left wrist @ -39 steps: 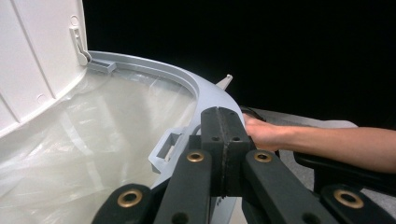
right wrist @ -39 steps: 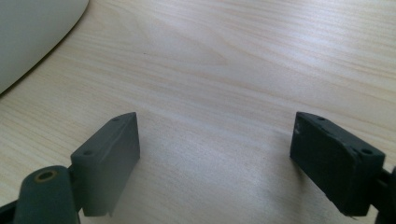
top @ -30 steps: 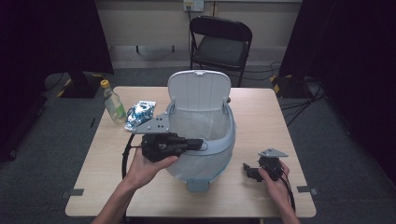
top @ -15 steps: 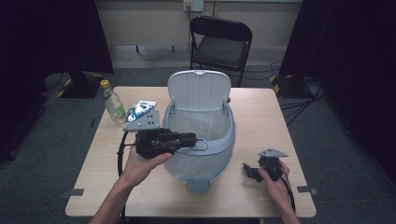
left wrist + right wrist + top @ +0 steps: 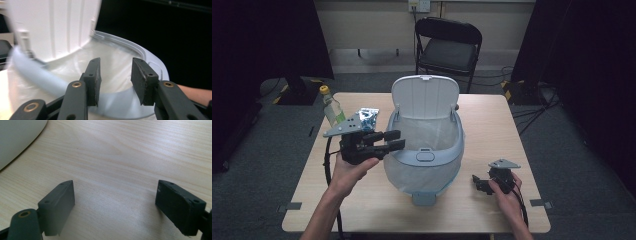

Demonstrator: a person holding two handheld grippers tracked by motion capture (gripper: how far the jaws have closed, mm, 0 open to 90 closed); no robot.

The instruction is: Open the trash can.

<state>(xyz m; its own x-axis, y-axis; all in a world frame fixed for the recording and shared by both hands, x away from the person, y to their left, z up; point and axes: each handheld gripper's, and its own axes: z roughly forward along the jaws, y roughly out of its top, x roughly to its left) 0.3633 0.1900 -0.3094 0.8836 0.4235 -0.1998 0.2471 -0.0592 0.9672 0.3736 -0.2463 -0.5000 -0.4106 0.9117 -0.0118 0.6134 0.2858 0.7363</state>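
A pale blue bin (image 5: 458, 142) stands mid-table, its white lid (image 5: 424, 97) raised and a clear liner bag inside. My left gripper (image 5: 395, 139) hovers at the bin's left rim, pointing right. Its jaws have just been opening and nothing is between them. In the left gripper view the left gripper (image 5: 116, 75) frames the bin's rim (image 5: 37, 75) and the lid (image 5: 50, 27). My right gripper (image 5: 475, 182) rests on the table near the front right, open wide and empty. The right gripper (image 5: 115, 202) has bare wood between its jaws.
A plastic bottle (image 5: 331, 107) with a yellow cap stands at the table's (image 5: 492, 125) back left, and a crumpled silver packet (image 5: 368, 117) lies beside it. A black folding chair (image 5: 447, 47) stands behind the table. The bin's wall (image 5: 15, 140) shows in the right gripper view's top left corner.
My left gripper has drawn back leftward from above the bin's opening to its left rim, and its jaws have gone from shut to apart. The right gripper has stayed put.
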